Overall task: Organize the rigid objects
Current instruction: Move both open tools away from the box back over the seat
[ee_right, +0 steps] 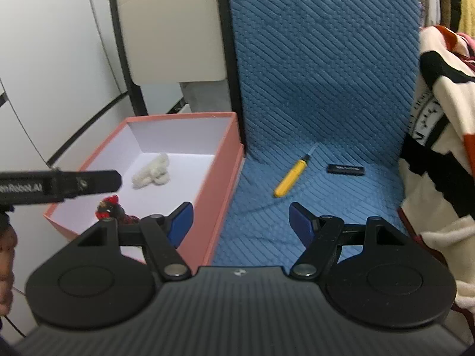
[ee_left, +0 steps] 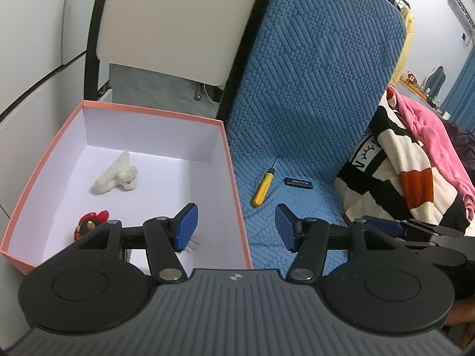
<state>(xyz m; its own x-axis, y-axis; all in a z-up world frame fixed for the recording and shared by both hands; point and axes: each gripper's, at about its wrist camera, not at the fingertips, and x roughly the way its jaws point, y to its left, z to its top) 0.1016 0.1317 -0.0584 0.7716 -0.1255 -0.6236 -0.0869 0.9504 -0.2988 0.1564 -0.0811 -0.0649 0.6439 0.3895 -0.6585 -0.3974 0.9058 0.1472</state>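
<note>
Yellow screwdriver (ee_right: 291,174) beside box rim (ee_right: 224,160)

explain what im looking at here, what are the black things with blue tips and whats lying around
Those are two hand-held claws, each with a camera looking along its fingers. One picture is from the left claw, the other from the right claw; both are open and hold nothing. On the blue quilted cushion lie a yellow screwdriver and a black USB stick. The pink box beside it holds a white plush toy and a red and black figure.
</note>
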